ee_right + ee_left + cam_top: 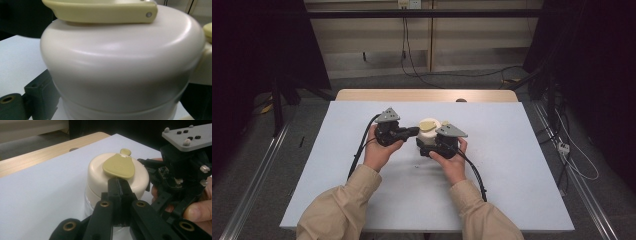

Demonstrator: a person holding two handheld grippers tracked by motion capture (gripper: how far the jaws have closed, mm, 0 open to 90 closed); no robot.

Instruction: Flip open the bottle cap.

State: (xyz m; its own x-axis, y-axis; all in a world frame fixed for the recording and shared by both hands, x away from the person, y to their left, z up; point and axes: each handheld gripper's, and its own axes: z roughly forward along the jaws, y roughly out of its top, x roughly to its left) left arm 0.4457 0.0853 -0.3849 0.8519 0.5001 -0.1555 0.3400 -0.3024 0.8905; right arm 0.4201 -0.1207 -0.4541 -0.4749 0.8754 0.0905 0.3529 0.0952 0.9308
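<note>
A cream jar [428,135] with a domed lid [100,175] and an olive flip tab [118,166] stands mid-table. My left gripper [414,131] points at it from the left, jaws shut together, its tips [117,185] touching the tab's near edge. My right gripper [427,146] comes from the right and is shut on the jar's body, its fingers [152,170] hugging the far side. In the right gripper view the jar [120,62] looms very close, the tab [100,11] on top and one finger [37,97] against its lower left.
The pale tabletop [512,165] has open room on all sides of the jar. A wooden strip [422,95] runs along its far edge. Black cables [357,155] trail from both grippers toward the person. Dark frames and floor cables surround the table.
</note>
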